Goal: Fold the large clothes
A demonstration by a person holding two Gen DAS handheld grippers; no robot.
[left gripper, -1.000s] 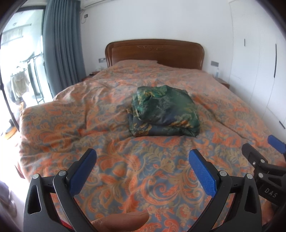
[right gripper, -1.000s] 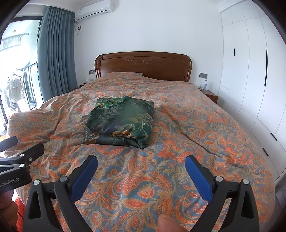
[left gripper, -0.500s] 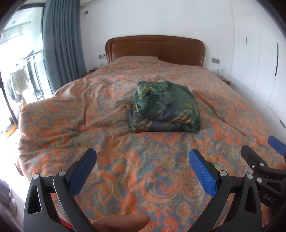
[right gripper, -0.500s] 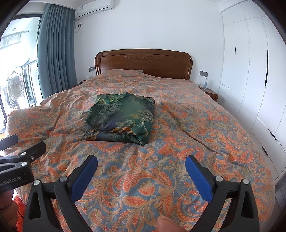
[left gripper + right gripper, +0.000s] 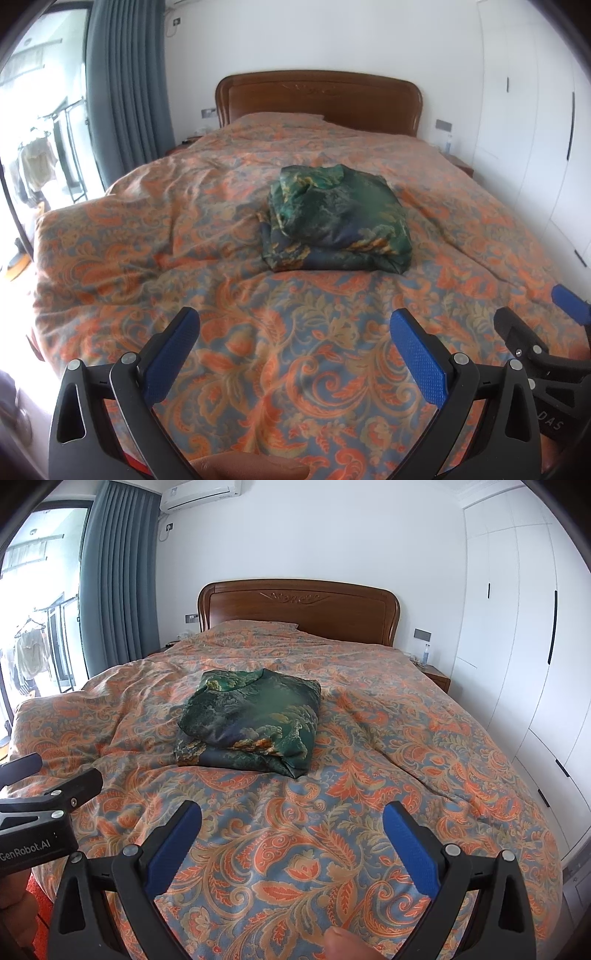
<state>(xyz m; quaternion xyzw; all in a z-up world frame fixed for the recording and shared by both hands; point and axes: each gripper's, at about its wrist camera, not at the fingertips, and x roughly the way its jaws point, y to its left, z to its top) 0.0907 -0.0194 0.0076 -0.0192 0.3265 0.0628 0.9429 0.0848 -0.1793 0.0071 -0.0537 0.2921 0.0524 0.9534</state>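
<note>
A: Garment [image 5: 338, 218] — dark green, gold and blue print, folded into a thick stack. Lying mid-bed on the quilt [image 5: 258, 354], slightly toward the headboard [image 5: 319, 98].

B: Same from the right wrist view: garment [image 5: 251, 720] flat, layered edges facing the foot of the bed, touching nothing but the quilt [image 5: 388, 746].

A: Left gripper [image 5: 293, 354] low at the foot end, well apart from the garment. Blue pads [image 5: 417, 358] spread wide, nothing between them. Fingertip [image 5: 255, 467] showing at the bottom edge.

B: Right gripper [image 5: 291, 842] likewise spread wide, empty, over the quilt near the foot. Left gripper [image 5: 44, 805] visible at the left edge, lettered "GenRobot.AI". Right gripper [image 5: 543, 332] at the right edge of the left wrist view.

A: Grippers side by side, apart from each other.

B: Surroundings: grey-blue curtain [image 5: 114, 583] left of the bed, air conditioner [image 5: 201, 493] high on the wall, white wardrobe [image 5: 517, 627] at right, nightstand [image 5: 436, 675] with a small bottle [image 5: 426, 653] beside the headboard [image 5: 299, 607].

A: Clothes rack [image 5: 40, 155] in bright light beyond the curtain [image 5: 127, 74].
</note>
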